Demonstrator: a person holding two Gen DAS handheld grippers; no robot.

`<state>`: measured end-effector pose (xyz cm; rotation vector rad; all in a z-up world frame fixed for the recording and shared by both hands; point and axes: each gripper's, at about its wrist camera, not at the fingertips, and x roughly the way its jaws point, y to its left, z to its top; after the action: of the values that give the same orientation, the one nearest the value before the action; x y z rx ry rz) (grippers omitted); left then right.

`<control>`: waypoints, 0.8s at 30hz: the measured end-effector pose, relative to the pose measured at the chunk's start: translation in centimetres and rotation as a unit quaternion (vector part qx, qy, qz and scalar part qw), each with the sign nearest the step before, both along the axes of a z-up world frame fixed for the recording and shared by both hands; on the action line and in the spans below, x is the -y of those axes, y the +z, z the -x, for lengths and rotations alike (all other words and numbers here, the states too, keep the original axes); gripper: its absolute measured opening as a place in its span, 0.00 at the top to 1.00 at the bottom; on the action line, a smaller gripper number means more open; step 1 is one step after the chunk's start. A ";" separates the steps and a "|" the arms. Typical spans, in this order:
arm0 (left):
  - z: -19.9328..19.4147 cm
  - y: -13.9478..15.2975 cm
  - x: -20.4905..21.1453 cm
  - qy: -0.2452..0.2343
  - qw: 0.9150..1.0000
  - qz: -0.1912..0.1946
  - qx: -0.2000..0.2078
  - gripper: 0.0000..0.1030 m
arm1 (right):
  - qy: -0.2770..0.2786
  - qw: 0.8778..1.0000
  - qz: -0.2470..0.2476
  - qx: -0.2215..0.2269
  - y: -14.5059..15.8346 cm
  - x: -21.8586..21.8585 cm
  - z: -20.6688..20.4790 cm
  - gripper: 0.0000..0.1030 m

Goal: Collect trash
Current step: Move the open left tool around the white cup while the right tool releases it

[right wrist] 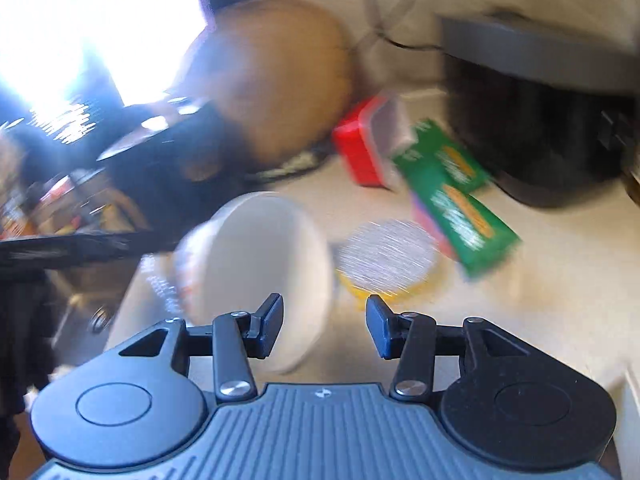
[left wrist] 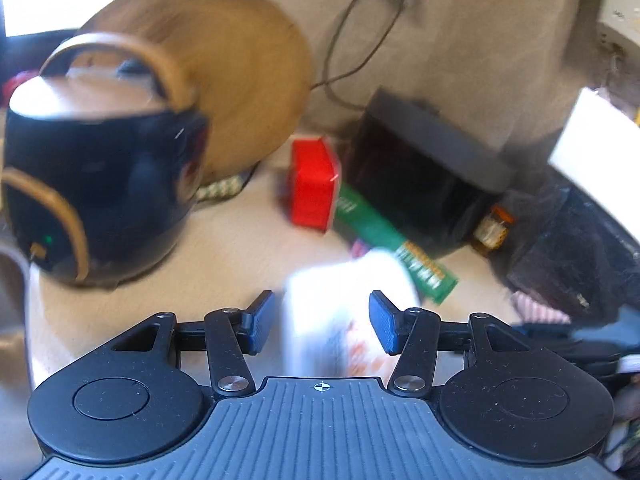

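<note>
Both views are motion-blurred. A white paper cup point(left wrist: 336, 312) lies on its side on the pale counter, between the open fingers of my left gripper point(left wrist: 322, 322); I cannot tell whether the pads touch it. In the right wrist view the cup point(right wrist: 260, 264) shows its open mouth, just ahead of my open right gripper point(right wrist: 325, 326). A round foil lid on a yellow tub point(right wrist: 386, 262) lies right of the cup. A green carton point(left wrist: 390, 236) point(right wrist: 460, 196) and a red box point(left wrist: 314, 184) point(right wrist: 360, 148) lie farther back.
A black round appliance with tan handle point(left wrist: 100, 184) stands at the left, a round wooden board point(left wrist: 240, 80) leans on the wall behind it. A black boxy appliance point(left wrist: 424, 176) point(right wrist: 540, 120) stands at the back right. A small jar point(left wrist: 494, 230) and dark bag point(left wrist: 568, 248) sit right.
</note>
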<state>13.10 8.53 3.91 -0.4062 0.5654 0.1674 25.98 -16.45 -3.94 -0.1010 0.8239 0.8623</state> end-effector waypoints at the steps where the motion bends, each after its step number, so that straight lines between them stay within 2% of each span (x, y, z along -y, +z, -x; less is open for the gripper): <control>1: -0.2 0.6 0.4 -0.009 1.000 -0.003 0.008 0.45 | -0.019 1.000 0.003 -0.005 -0.4 0.4 -0.3 0.56; 4: -1.5 1.8 2.5 -0.049 0.998 -0.031 0.015 0.45 | -0.068 0.997 0.008 -0.020 -1.7 1.5 -0.8 0.55; 7: -3.2 1.8 5.4 -0.077 0.993 -0.084 -0.007 0.45 | -0.089 0.995 0.001 -0.042 -3.0 2.4 -0.8 0.55; 12: -4.7 -0.2 8.8 -0.078 0.977 -0.194 -0.052 0.45 | -0.104 0.993 0.022 -0.041 -4.1 2.6 -0.6 0.55; 16: -4.2 -1.1 6.9 -0.041 0.977 -0.195 -0.073 0.44 | -0.102 0.994 0.024 -0.040 -4.1 2.8 -0.5 0.54; 20: -2.6 -1.2 2.8 0.022 0.982 -0.167 -0.083 0.44 | -0.098 0.994 0.025 -0.048 -4.3 2.3 -1.1 0.53; 24: -1.1 -2.6 -1.3 0.083 0.982 -0.129 -0.114 0.46 | -0.083 0.995 0.027 -0.054 -4.7 1.2 -1.4 0.53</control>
<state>14.20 9.78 1.28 -0.1827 0.7252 0.4476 27.39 -17.68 -8.65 -0.0321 0.9436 0.6948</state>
